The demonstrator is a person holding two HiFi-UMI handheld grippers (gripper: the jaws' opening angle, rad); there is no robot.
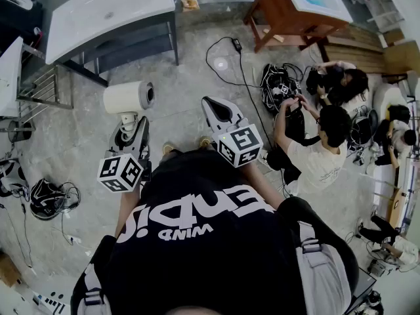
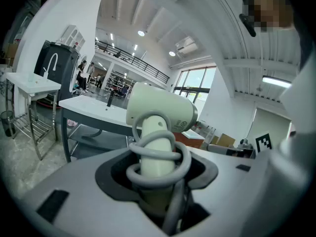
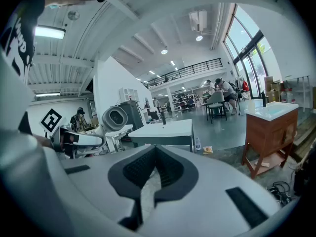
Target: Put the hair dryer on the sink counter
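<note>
Left gripper (image 1: 129, 121): fingers (image 2: 108, 177) partly apart, clamped on the handle of the cream hair dryer (image 2: 160, 113), grey cord (image 2: 158, 154) coiled round that handle. Dryer held upright over the floor (image 1: 177, 104), barrel level, just in front of the person. White sink bench (image 1: 111, 15) stands well apart, ahead and left. Right gripper (image 1: 211, 102): fingers (image 3: 136, 174) closed together, nothing between them. Wooden vanity (image 1: 282, 18) far right; people (image 1: 321, 143) sit on the floor beside cables.
</note>
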